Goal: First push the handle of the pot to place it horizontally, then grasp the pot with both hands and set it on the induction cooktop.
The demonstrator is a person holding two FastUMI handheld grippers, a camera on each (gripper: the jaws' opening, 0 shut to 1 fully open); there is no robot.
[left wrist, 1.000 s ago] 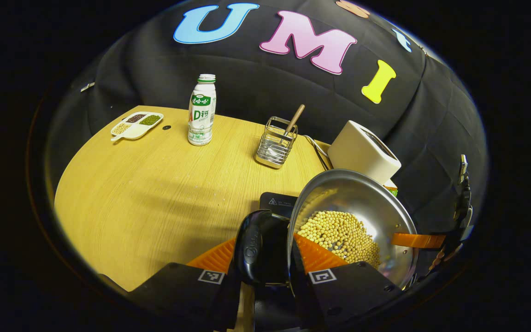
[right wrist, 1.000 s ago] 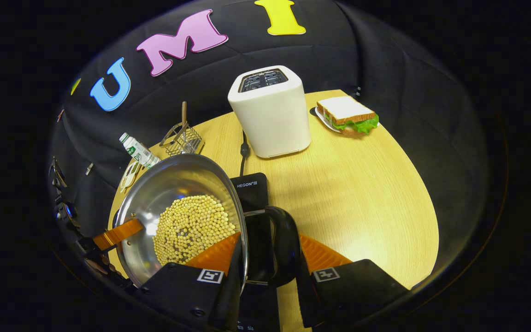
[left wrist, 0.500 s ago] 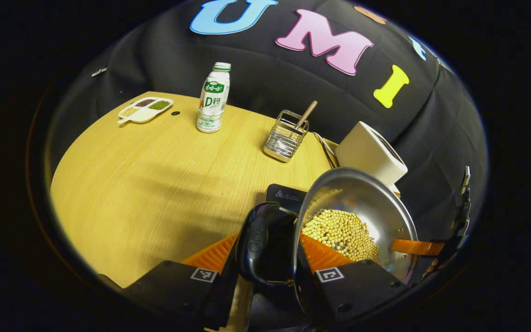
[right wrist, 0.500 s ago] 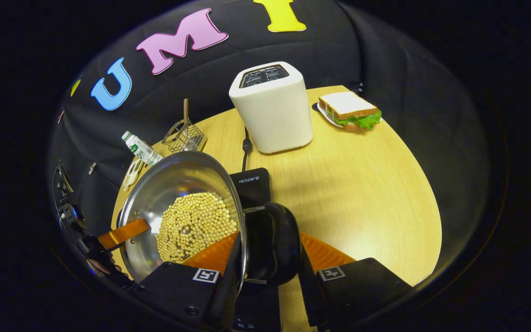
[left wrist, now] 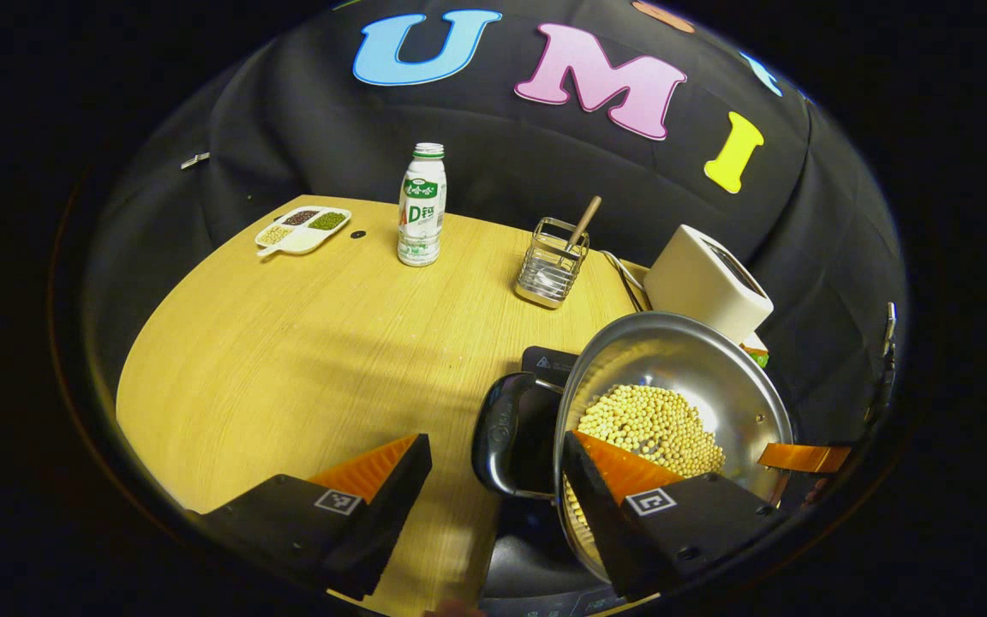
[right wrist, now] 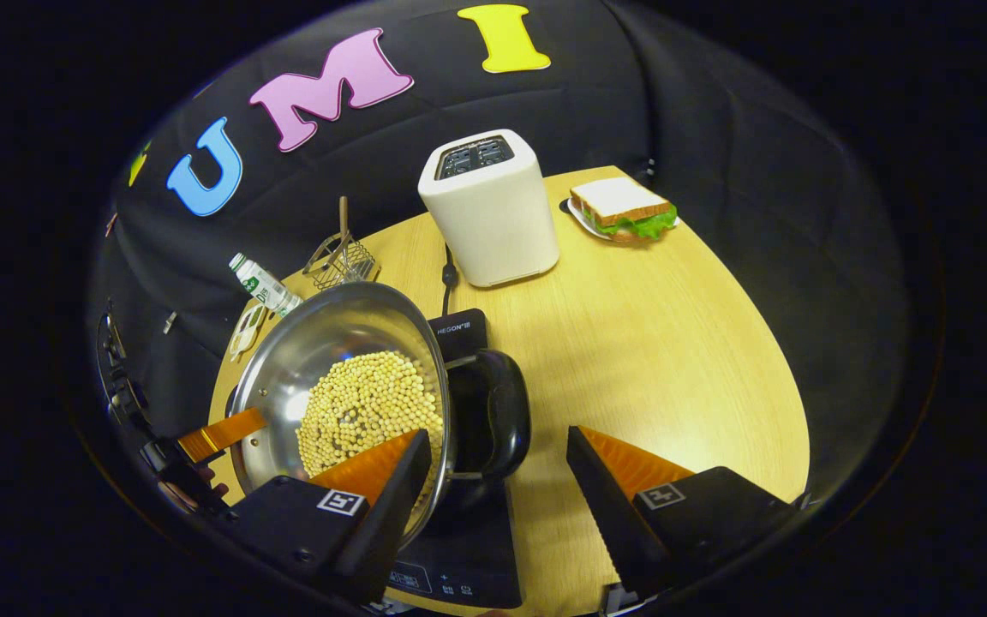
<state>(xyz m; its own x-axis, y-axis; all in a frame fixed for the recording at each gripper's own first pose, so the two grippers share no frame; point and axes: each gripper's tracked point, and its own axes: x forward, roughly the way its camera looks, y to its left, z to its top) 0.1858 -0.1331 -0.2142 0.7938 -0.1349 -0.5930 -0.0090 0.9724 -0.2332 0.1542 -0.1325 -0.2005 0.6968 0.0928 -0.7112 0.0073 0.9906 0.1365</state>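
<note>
A: Nearest the left claw [left wrist: 493, 480], both fingers are spread wide, one on each side of the pot's black side handle [left wrist: 506, 433], and neither presses on it. It holds nothing.

B: Same at the right claw [right wrist: 493, 476]: wide open, empty, the other black handle [right wrist: 493, 420] sitting in the gap. So where's the pot?

A: The steel pot of soybeans [left wrist: 673, 403] looks to be resting on the black induction cooktop [right wrist: 459, 548], whose glass shows beneath it and out past its far rim. I judge the set-down done, though the contact under the base is hidden.

B: What could go wrong, then?

A: Each claw has one finger just beside the rim, reaching over the beans. Pulled away crookedly, that finger could catch the rim or a handle, drag the pot off centre and spill soybeans (they'd roll all over the wooden surface [left wrist: 305, 360]).

B: And farther off?

A: A white toaster [right wrist: 489, 210] and its cord stand behind the cooktop, a wire utensil holder [left wrist: 552, 272] and a drink bottle [left wrist: 421, 206] beyond. A wide swing out could clip the nearest of them.
</note>
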